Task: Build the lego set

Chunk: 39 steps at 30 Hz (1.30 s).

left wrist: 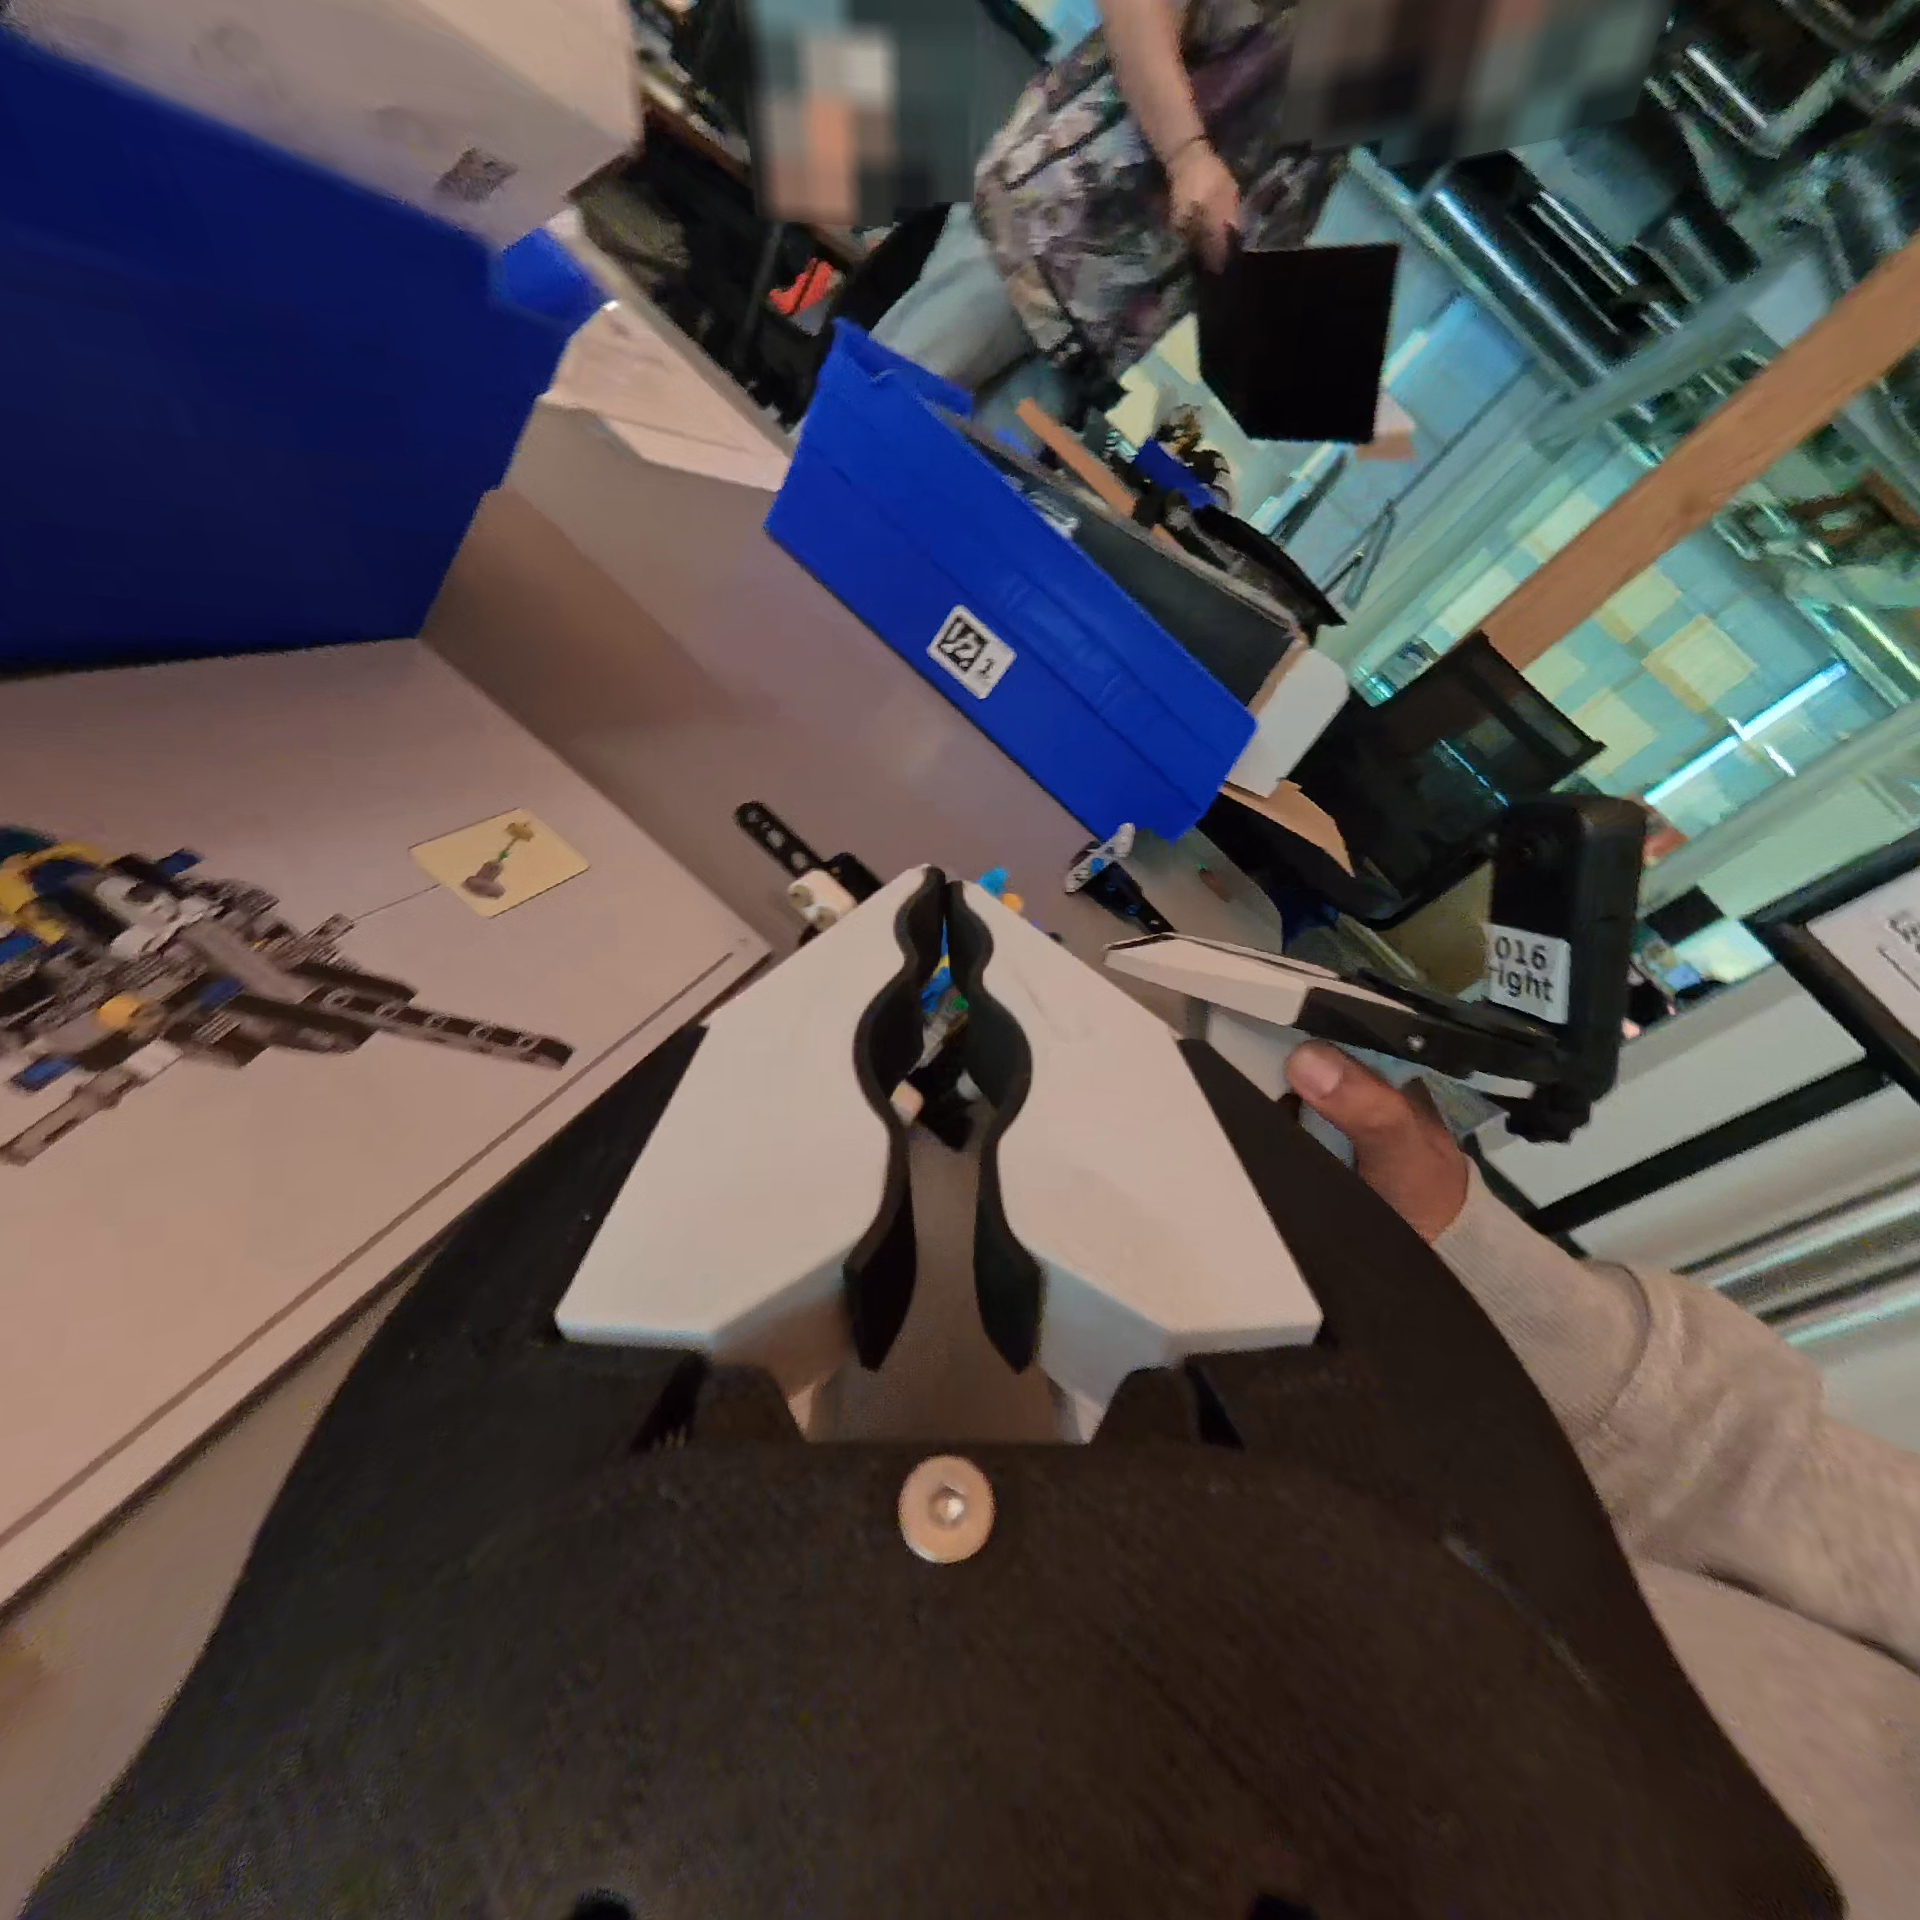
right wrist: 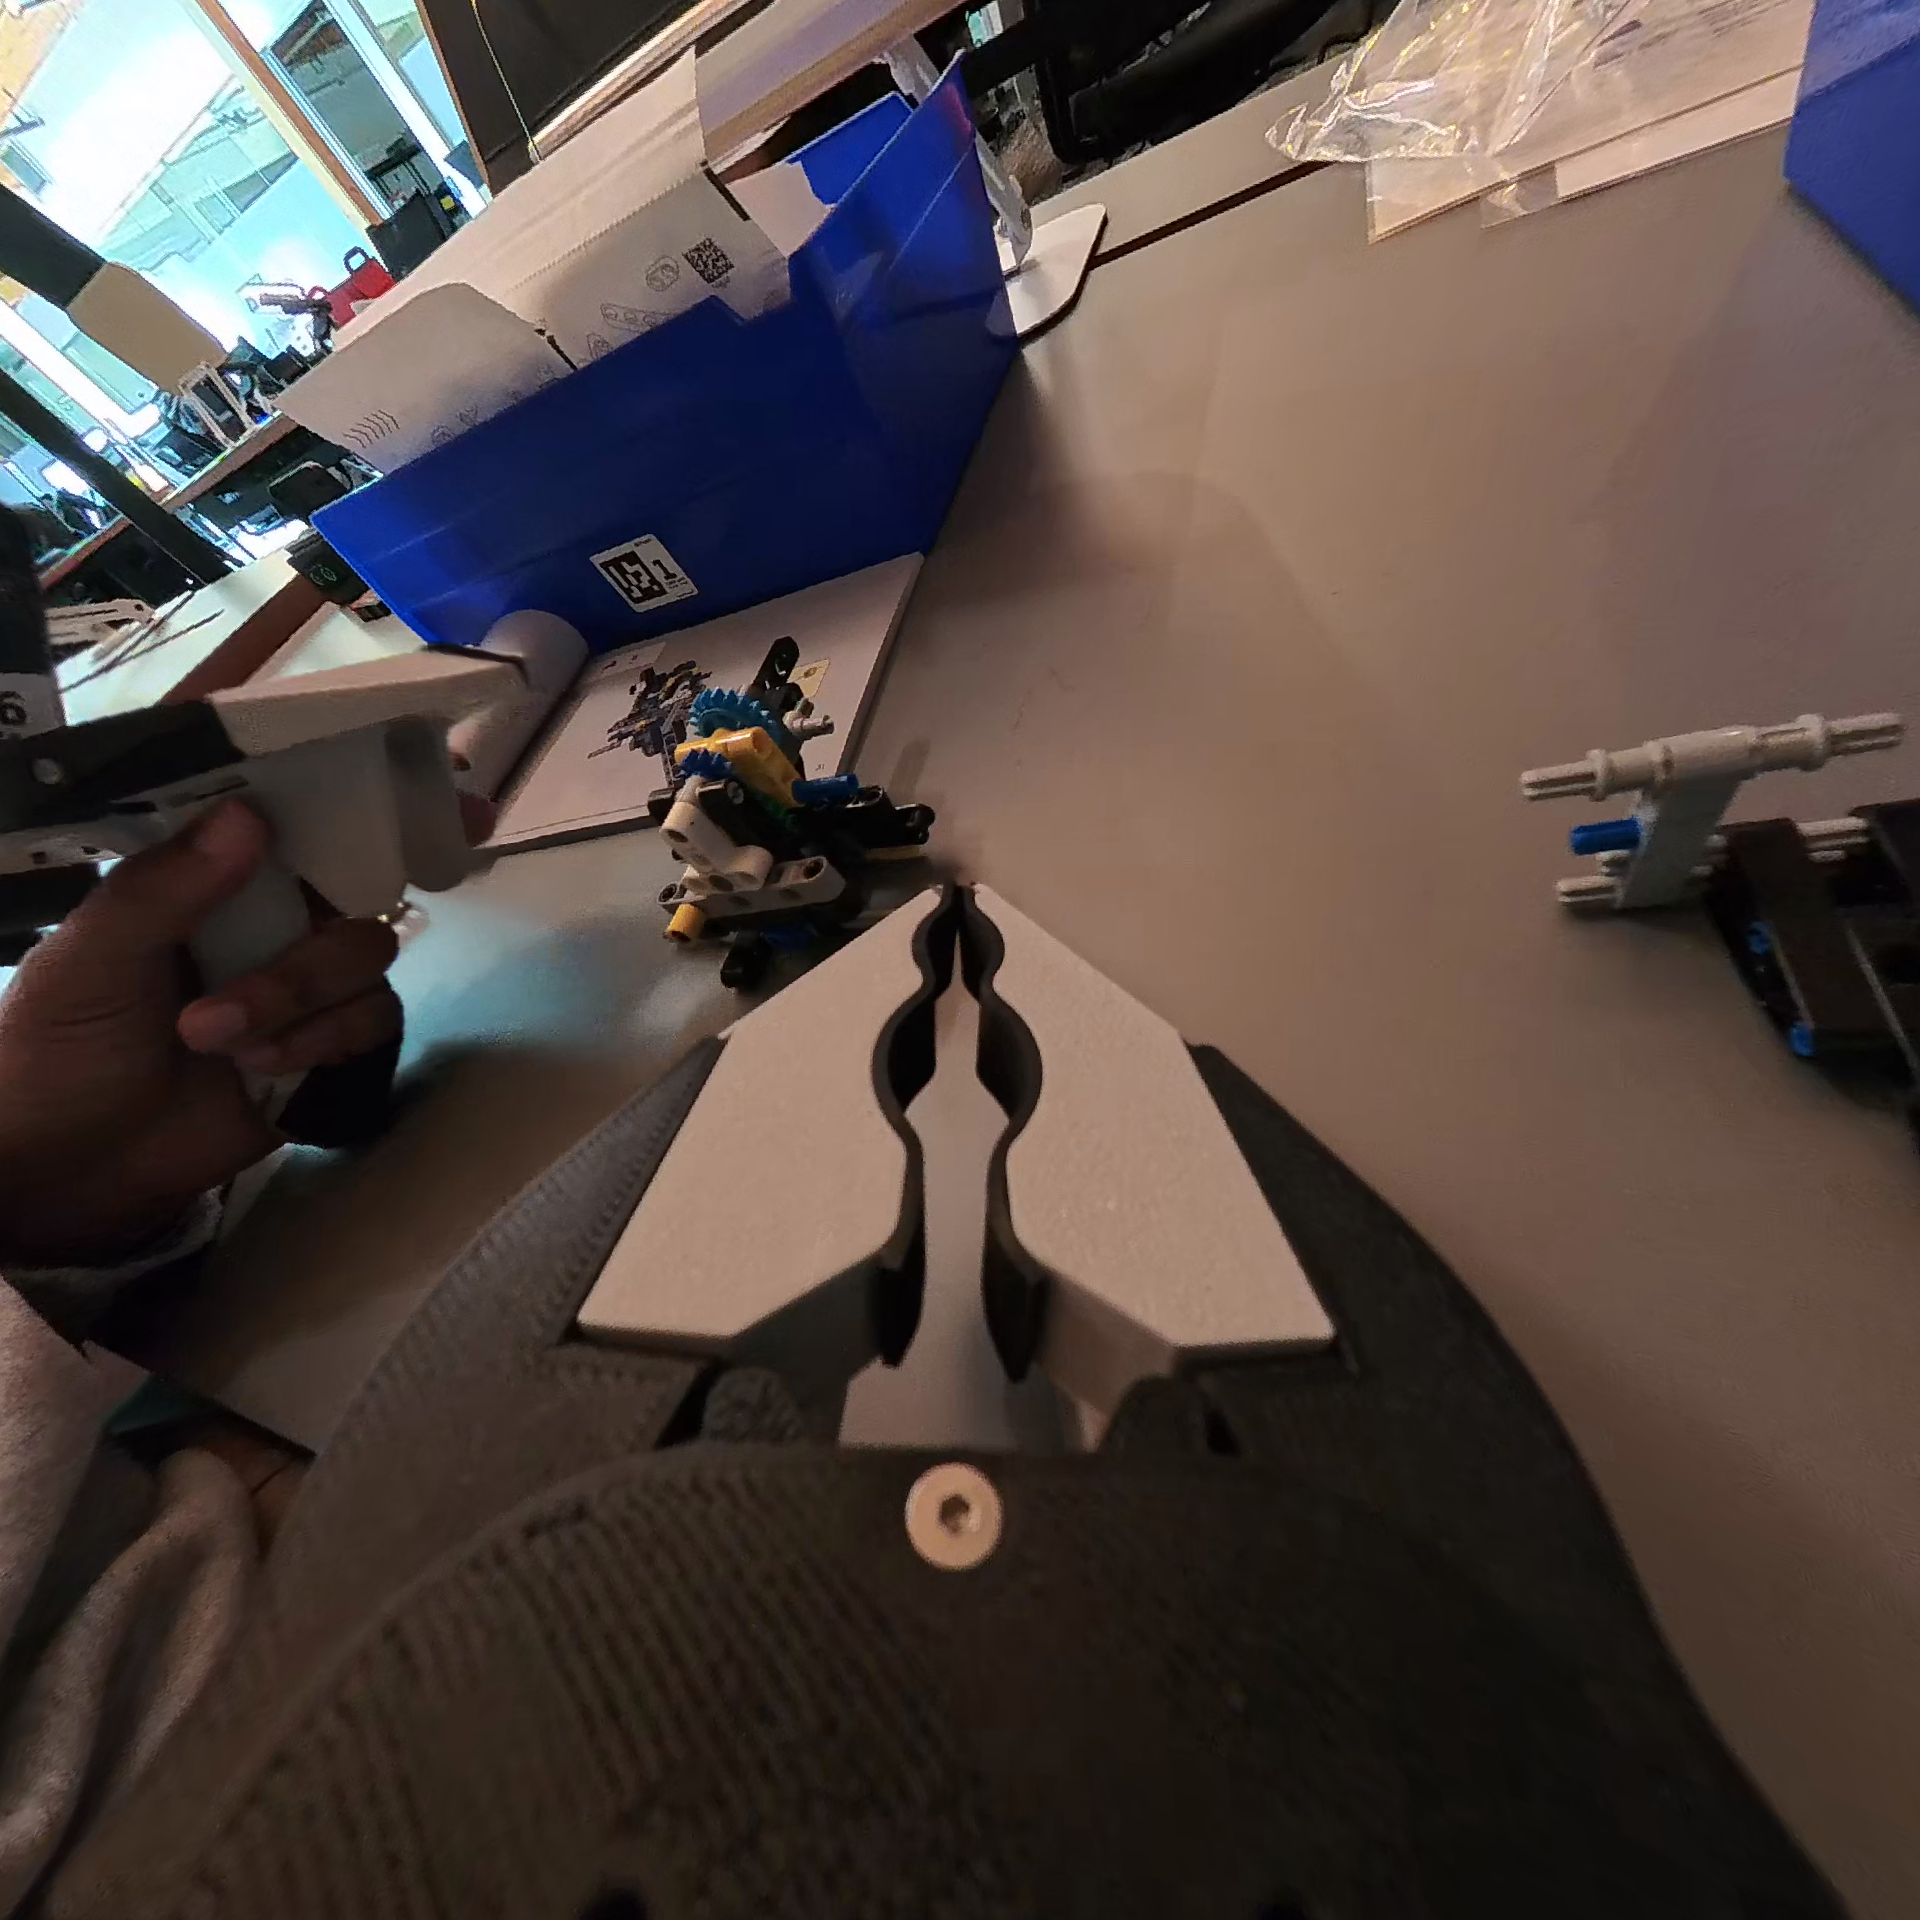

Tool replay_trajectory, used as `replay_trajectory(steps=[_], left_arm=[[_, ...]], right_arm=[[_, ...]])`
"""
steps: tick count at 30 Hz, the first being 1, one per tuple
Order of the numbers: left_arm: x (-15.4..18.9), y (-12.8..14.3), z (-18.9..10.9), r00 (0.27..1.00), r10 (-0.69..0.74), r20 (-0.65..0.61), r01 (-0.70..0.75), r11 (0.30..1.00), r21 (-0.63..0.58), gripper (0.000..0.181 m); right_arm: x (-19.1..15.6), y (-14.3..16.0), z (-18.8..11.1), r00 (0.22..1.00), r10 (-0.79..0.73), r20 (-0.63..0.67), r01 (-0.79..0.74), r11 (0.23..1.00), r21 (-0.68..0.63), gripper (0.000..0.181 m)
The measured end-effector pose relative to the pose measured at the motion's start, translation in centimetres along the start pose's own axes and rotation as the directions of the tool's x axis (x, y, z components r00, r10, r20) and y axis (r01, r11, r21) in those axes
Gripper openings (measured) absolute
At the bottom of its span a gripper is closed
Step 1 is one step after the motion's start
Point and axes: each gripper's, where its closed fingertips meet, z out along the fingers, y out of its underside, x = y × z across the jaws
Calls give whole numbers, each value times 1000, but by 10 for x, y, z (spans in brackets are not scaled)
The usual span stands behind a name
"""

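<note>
A small lego assembly (right wrist: 764,821) with a blue gear and yellow, white and black parts sits on the grey table (right wrist: 1299,623), at the corner of the open instruction booklet (right wrist: 717,675). In the left wrist view only its black beam (left wrist: 781,840) and bits behind the fingers show. My left gripper (left wrist: 941,885) is shut, with nothing seen in it, just above and near the assembly; it also shows in the right wrist view (right wrist: 514,657). My right gripper (right wrist: 962,894) is shut and empty, close to the assembly's right side. It also shows in the left wrist view (left wrist: 1127,951).
A second lego piece, a grey frame with white pins (right wrist: 1704,821) on black beams (right wrist: 1829,935), lies at the right. A blue bin (right wrist: 675,468) stands behind the booklet; another blue bin (left wrist: 208,364) stands farther off. Plastic bags (right wrist: 1507,104) lie at the far right. A person (left wrist: 1101,177) stands beyond the table.
</note>
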Motion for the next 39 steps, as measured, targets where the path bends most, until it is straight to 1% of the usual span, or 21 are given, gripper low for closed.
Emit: replay_trajectory(steps=[1, 4, 8, 11, 15, 20, 39], left_arm=[[7, -1, 0, 999, 36, -24, -36, 999, 4, 0], [29, 1, 0, 984, 154, -91, -154, 988, 8, 0], [53, 13, 2, 940, 305, -152, -309, 951, -6, 0], [62, 22, 4, 914, 363, -179, -373, 927, -25, 0], [64, 27, 6, 918, 334, -214, -351, 935, -48, 0], [63, 27, 6, 930, 286, -230, -306, 950, -56, 0], [64, 35, 9, 924, 294, -245, -324, 941, -92, 0]], right_arm=[[0, 0, 0, 1000, 0, 0, 0, 1000, 0, 0], [0, 0, 0, 1000, 0, 1, 0, 1000, 0, 0], [0, 0, 0, 1000, -1, 2, 1, 1000, 2, 0], [0, 0, 0, 1000, -1, 2, 1, 1000, 2, 0], [0, 0, 0, 1000, -1, 3, 1, 1000, 2, 0], [0, 0, 0, 1000, -1, 3, 1, 1000, 2, 0], [0, 0, 0, 1000, 0, 3, 0, 1000, 2, 0]])
